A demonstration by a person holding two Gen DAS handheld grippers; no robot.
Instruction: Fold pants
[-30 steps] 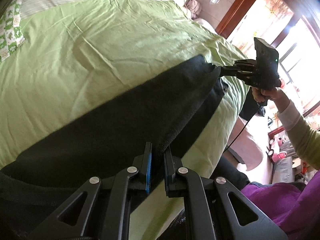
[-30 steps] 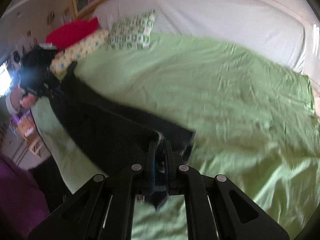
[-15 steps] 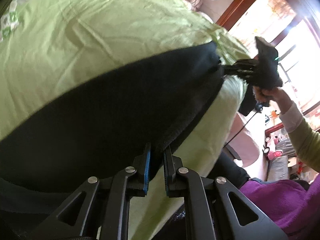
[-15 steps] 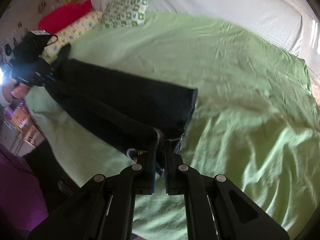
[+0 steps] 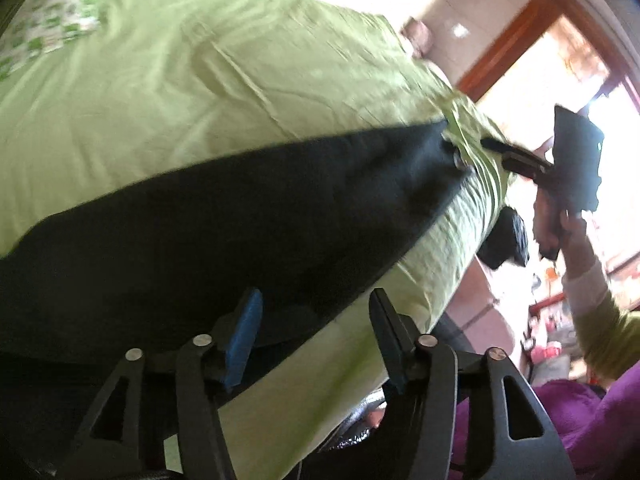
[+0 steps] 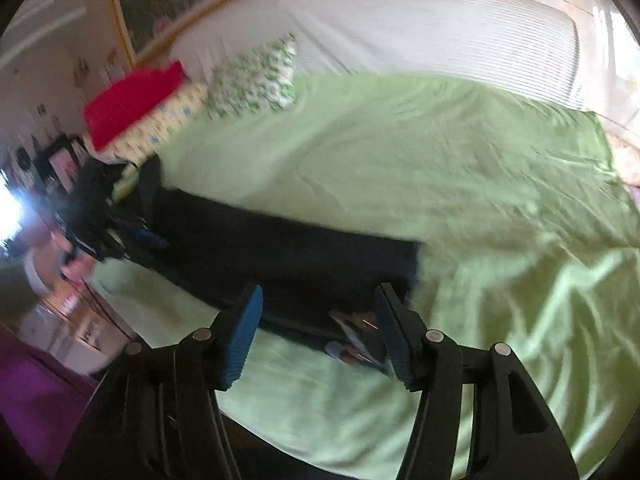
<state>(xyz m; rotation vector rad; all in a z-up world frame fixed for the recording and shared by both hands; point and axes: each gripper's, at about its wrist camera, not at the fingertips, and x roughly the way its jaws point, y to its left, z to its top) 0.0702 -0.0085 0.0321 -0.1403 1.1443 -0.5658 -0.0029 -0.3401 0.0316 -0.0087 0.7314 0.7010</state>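
Both grippers have just let go: the left gripper [image 5: 316,320] and the right gripper [image 6: 320,320] now have their jaws spread wide with nothing pinched. Black pants [image 6: 288,256] lie flat in a long strip on the green bed [image 6: 400,152].

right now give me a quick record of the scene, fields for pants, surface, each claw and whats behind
pants: black pants lying flat in a long strip near the bed's edge
surface: green sheet on a bed
left claw: has just been opening; pads clear of the cloth
right claw: has just been opening; pants edge between the pads, not pinched
background: patterned pillow, red cushion
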